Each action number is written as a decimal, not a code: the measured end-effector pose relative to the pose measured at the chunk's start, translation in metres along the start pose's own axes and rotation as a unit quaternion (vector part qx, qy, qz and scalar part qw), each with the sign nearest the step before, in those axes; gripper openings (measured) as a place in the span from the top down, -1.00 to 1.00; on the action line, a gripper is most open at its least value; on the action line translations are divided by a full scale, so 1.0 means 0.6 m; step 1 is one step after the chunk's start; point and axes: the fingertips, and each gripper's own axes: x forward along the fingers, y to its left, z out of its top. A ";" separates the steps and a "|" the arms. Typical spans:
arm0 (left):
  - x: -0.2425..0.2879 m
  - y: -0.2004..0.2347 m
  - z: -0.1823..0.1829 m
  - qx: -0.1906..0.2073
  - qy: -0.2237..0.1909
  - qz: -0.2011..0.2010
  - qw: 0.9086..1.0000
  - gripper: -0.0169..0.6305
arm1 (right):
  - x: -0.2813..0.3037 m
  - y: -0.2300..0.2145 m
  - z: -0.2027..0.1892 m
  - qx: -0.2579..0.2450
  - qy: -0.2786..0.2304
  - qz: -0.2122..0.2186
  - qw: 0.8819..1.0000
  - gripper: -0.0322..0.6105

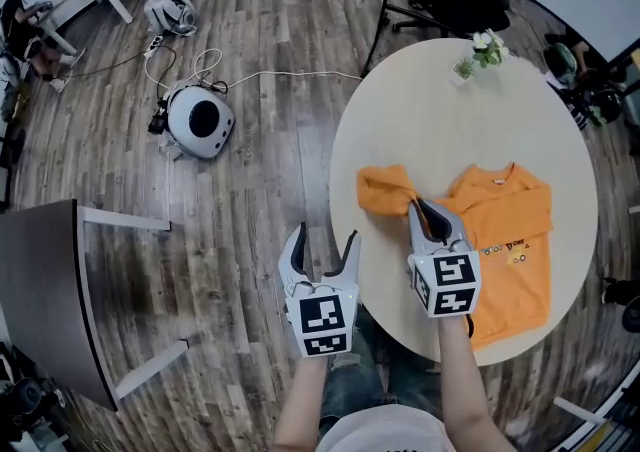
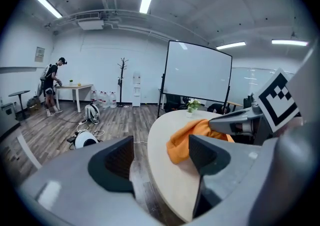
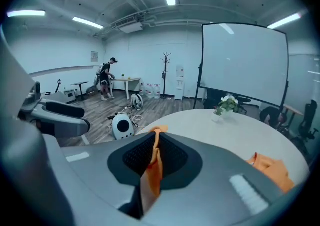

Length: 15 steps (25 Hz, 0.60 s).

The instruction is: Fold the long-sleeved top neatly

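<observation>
An orange long-sleeved top (image 1: 505, 240) lies on the round beige table (image 1: 420, 110), its body spread at the right and one sleeve (image 1: 385, 190) bunched toward the left edge. My right gripper (image 1: 428, 210) is shut on that sleeve's fabric; orange cloth (image 3: 151, 170) is pinched between its jaws. My left gripper (image 1: 320, 245) is open and empty, just off the table's left edge over the floor. In the left gripper view the bunched sleeve (image 2: 187, 137) lies ahead on the table, beyond the open jaws.
A small potted plant (image 1: 480, 50) stands at the table's far side. A round white device (image 1: 200, 120) with cables lies on the wooden floor to the left. A dark table (image 1: 50, 290) is at lower left. A person (image 2: 50, 82) stands far off.
</observation>
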 end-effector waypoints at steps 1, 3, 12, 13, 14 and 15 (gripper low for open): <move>0.002 -0.013 0.004 0.003 -0.002 -0.006 1.000 -0.10 | -0.013 -0.017 0.006 0.002 -0.007 -0.005 1.000 0.75; 0.006 -0.041 0.012 0.009 -0.005 -0.017 1.000 -0.10 | -0.039 -0.053 0.015 0.004 -0.020 -0.017 1.000 0.75; 0.018 -0.175 0.036 0.033 -0.019 -0.048 0.998 -0.10 | -0.151 -0.221 0.002 0.015 -0.045 -0.049 0.998 0.75; 0.018 -0.192 0.037 0.036 -0.018 -0.049 0.998 -0.10 | -0.162 -0.238 -0.005 0.016 -0.045 -0.048 0.998 0.74; 0.018 -0.209 0.038 0.039 -0.016 -0.049 0.998 -0.10 | -0.172 -0.253 -0.013 0.016 -0.043 -0.045 0.998 0.74; 0.018 -0.226 0.038 0.042 -0.014 -0.048 0.998 -0.10 | -0.180 -0.268 -0.023 0.015 -0.040 -0.040 0.998 0.74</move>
